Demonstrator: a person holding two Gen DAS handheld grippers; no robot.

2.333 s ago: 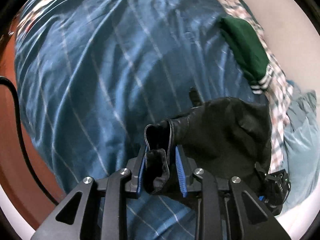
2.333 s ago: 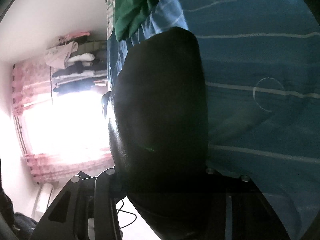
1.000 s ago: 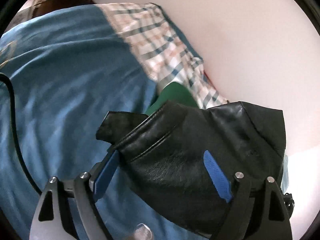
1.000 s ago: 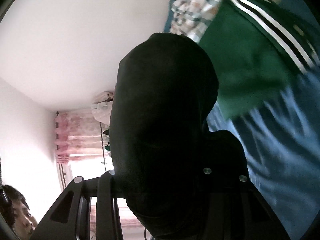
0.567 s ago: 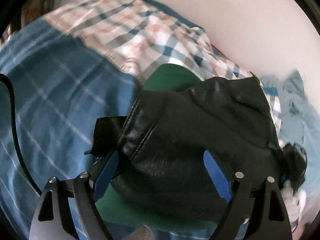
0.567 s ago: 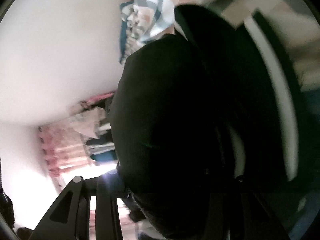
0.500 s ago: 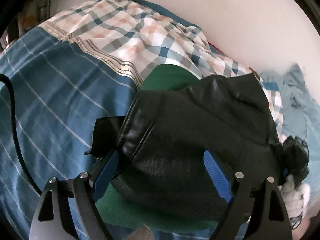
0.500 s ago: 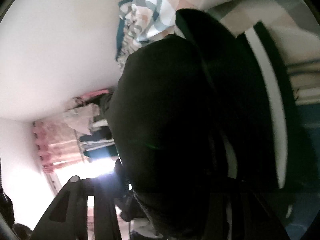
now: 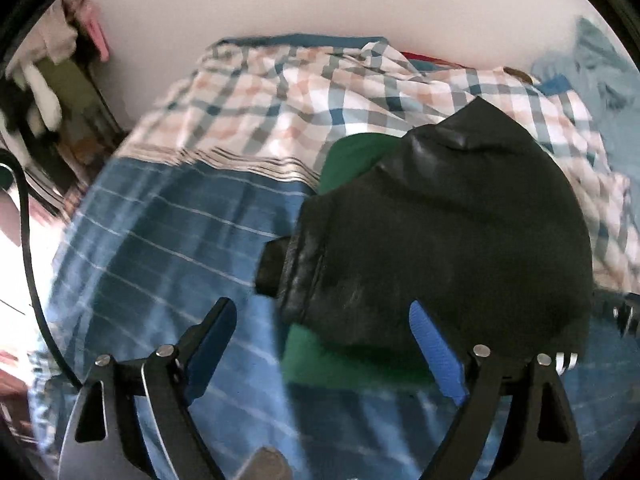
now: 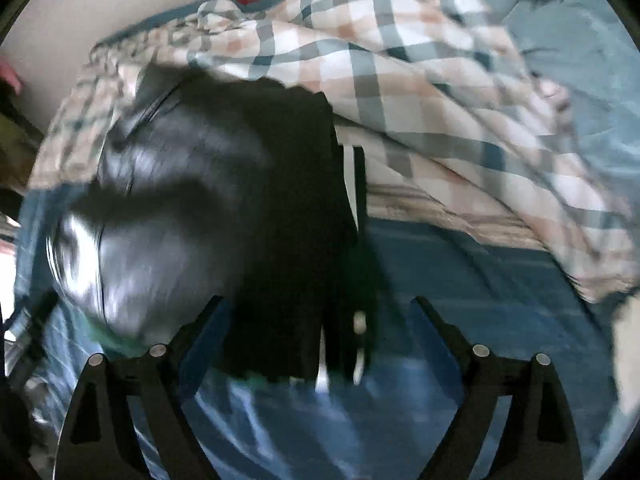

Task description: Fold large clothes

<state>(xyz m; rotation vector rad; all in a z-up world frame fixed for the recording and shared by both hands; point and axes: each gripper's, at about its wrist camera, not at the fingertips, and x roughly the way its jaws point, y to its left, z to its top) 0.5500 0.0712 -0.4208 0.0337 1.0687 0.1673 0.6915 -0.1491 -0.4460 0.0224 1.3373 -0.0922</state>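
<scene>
Bed under blue bedspread with thin white grid lines (image 9: 160,248) carrying everything. Lying directly on it: folded green garment with white stripes (image 9: 344,360), bearing folded black leather jacket (image 9: 460,240); rumpled peach-and-teal checked cloth (image 9: 280,104) along the wall side; crumpled pale blue fabric (image 10: 580,60) lying beyond.

Folded black leather jacket (image 9: 448,240) lies atop green garment (image 9: 352,160)

Daylight is flooding in from the left, blowing out that edge in both views. Motion blur is smearing the black leather jacket (image 10: 208,216), glare glinting off it, while fisheye distortion is curving the borders.
</scene>
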